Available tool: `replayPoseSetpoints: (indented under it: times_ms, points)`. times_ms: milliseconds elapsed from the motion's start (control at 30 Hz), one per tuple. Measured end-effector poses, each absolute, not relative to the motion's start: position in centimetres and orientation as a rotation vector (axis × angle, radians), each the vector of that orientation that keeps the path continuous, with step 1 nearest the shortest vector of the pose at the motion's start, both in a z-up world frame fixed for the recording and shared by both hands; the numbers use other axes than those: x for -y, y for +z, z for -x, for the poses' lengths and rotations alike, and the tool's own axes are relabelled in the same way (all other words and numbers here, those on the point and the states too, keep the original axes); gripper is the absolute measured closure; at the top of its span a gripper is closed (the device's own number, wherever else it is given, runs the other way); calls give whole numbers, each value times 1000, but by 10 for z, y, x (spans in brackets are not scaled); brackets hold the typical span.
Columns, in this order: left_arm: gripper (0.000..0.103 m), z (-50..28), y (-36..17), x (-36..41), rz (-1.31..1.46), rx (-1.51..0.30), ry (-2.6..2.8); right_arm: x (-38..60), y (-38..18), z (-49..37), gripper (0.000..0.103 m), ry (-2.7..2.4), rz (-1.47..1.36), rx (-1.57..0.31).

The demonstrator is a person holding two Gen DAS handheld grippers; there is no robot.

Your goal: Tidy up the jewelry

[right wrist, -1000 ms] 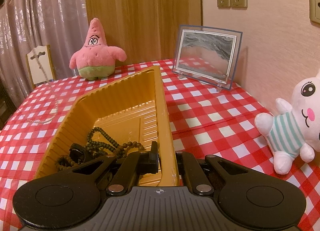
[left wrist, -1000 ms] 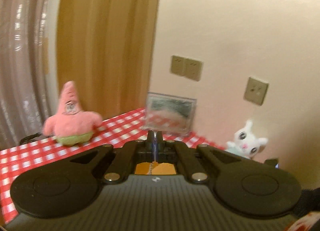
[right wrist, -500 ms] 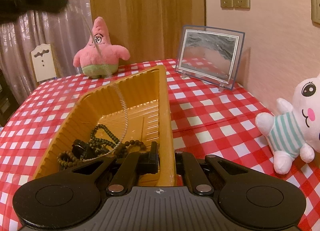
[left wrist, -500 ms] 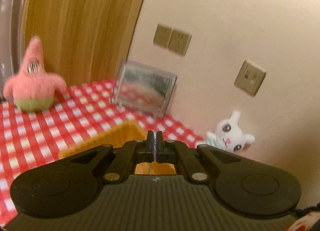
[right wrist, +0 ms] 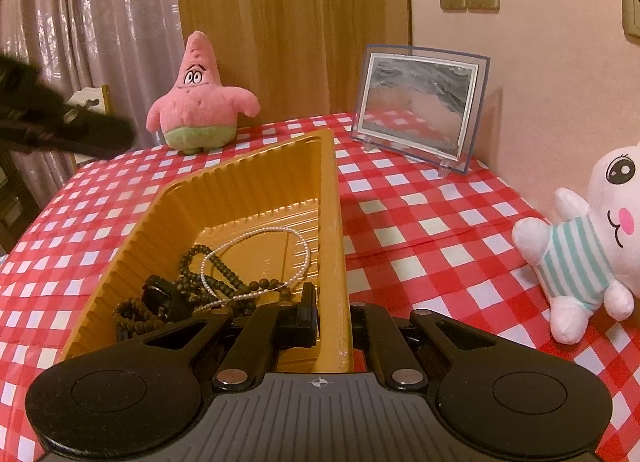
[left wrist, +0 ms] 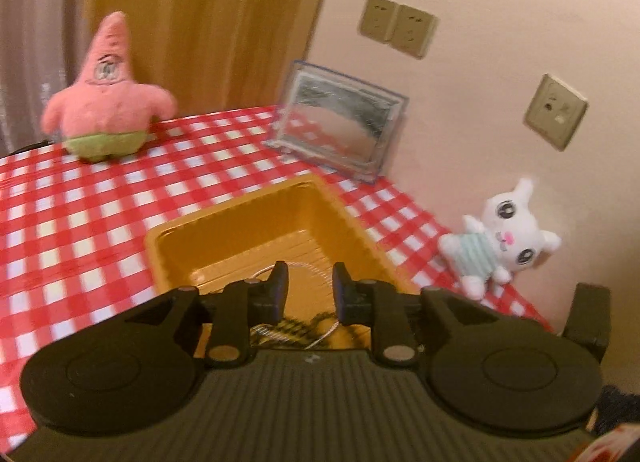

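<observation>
You have no readable text, label, brand or number anywhere in either view. The only sign is a small crosshair mark on the top edge of the right gripper (right wrist: 334, 316) body; the like spot on the left gripper (left wrist: 307, 288) is too blurred to tell.

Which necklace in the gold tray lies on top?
The thin white pearl-bead necklace: its loop drapes over the dark green bead strands piled in the ribbed gold plastic tray, which sit beneath it against the tray floor.
</observation>
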State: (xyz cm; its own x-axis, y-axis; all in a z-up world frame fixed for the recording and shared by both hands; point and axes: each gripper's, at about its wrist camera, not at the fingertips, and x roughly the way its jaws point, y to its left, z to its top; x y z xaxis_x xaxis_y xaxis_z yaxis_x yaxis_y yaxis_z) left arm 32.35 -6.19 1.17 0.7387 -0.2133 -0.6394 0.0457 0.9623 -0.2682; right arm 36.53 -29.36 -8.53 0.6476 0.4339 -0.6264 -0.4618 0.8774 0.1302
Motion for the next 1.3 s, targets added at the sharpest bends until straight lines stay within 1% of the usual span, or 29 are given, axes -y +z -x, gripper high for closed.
replayPoseSetpoints:
  times_ms: [67, 233, 300, 500, 533, 567, 600, 633, 667, 733, 767, 867, 1100, 1300]
  points:
    - [75, -316, 8, 55, 236, -742, -104, 294, -87, -368, 99, 510, 31, -708]
    - [72, -290, -1, 39, 233, -781, 0, 300, -95, -375, 99, 506, -6, -741]
    - [69, -278, -3, 34, 232, -789, 41, 305, -100, -380, 99, 504, -46, -762]
    - [63, -240, -5, 25, 249, -803, 148, 315, -112, -387, 99, 547, -33, -797]
    - [62, -234, -5, 25, 246, -803, 164, 317, -114, -388, 96, 555, -39, -806]
    - [59, -228, -4, 24, 244, -802, 174, 320, -117, -390, 90, 563, -47, -819]
    - [58, -221, -3, 24, 243, -801, 187, 323, -120, -392, 59, 563, -55, -828]
    - [56, -214, -2, 23, 241, -801, 201, 327, -121, -393, 25, 556, -68, -828]
    - [55, -209, 0, 24, 236, -800, 214, 332, -120, -392, 18, 546, -92, -816]
    - [52, -196, 4, 26, 222, -791, 239, 344, -116, -392, 17, 542, -140, -792]
    - [49, -190, 6, 27, 218, -788, 250, 347, -113, -392, 17, 525, -136, -800]
    - [45, -171, 13, 30, 211, -779, 275, 356, -96, -382, 17, 447, -113, -806]
    - [43, -128, 28, 43, 198, -781, 258, 346, -33, -305, 17, 469, -15, -774]
    - [43, -79, 38, 54, 177, -788, 228, 319, 4, -222, 17, 526, -18, -823]
